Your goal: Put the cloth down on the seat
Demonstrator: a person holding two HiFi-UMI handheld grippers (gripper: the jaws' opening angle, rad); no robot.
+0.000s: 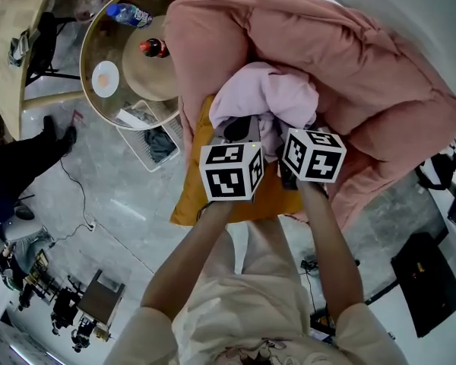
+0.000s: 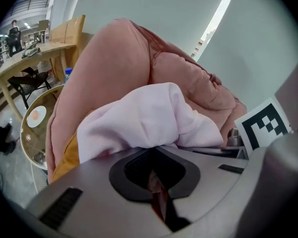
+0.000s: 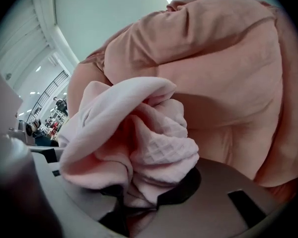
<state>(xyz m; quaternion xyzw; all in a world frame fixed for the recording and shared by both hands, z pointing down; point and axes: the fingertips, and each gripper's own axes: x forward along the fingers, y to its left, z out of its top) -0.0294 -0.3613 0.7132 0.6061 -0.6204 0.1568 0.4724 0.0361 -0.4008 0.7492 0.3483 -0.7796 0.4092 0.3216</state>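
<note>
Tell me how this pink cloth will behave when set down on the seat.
Likely floppy: the cloth bunches in loose folds, so it should slump, not hold shape. Its waffle weave probably grips the fabric seat rather than sliding.

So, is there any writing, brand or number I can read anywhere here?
No readable text.
Left cube and right cube: black-and-white squares only, no letters.
Blue bottle label: too small to read.

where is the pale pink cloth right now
Centre of the head view: the pale pink cloth is bunched up, pinched by the left gripper and the right gripper, in front of the big salmon seat and next to the yellow cushion.
</note>
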